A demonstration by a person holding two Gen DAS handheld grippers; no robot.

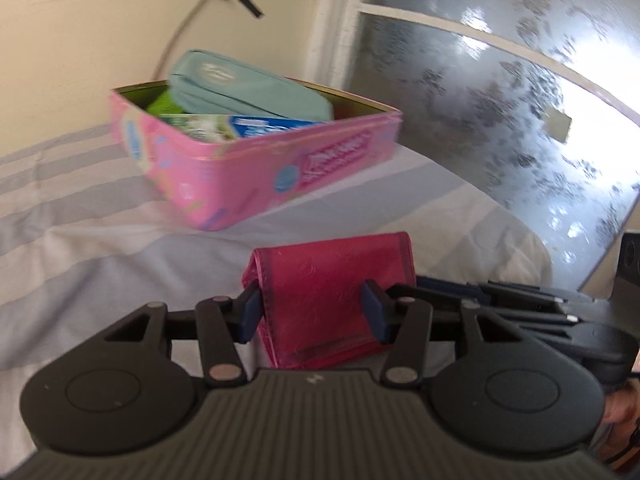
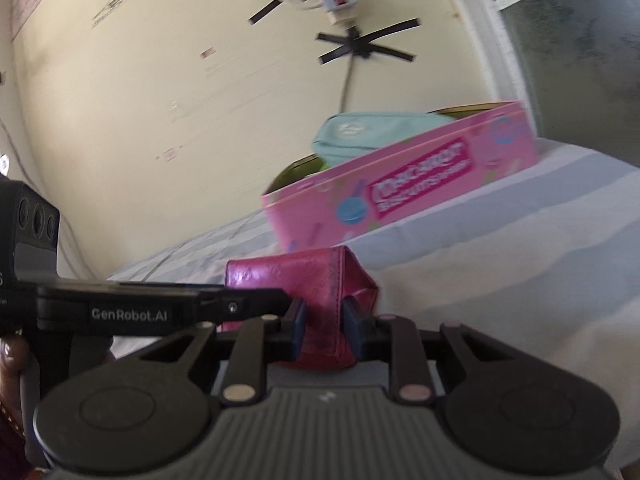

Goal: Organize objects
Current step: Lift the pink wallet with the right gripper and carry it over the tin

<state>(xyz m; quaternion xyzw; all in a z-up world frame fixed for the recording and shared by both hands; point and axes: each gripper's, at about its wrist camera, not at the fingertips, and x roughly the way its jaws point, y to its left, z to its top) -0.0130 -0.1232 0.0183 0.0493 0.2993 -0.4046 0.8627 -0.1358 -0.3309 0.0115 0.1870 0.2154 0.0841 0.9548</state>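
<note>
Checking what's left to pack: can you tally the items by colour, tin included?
Pink: 2, the tin and the wallet held by both grippers
Teal: 1, the pouch
Green: 1, packet
Blue-and-green: 1, carton
Total: 5

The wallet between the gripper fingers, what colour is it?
The wallet is magenta pink with a slight shine, clearest in the left wrist view.

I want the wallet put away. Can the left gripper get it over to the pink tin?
Probably yes. Both the left gripper and right gripper clamp the magenta wallet, and only bare striped sheet lies before the pink tin.
</note>
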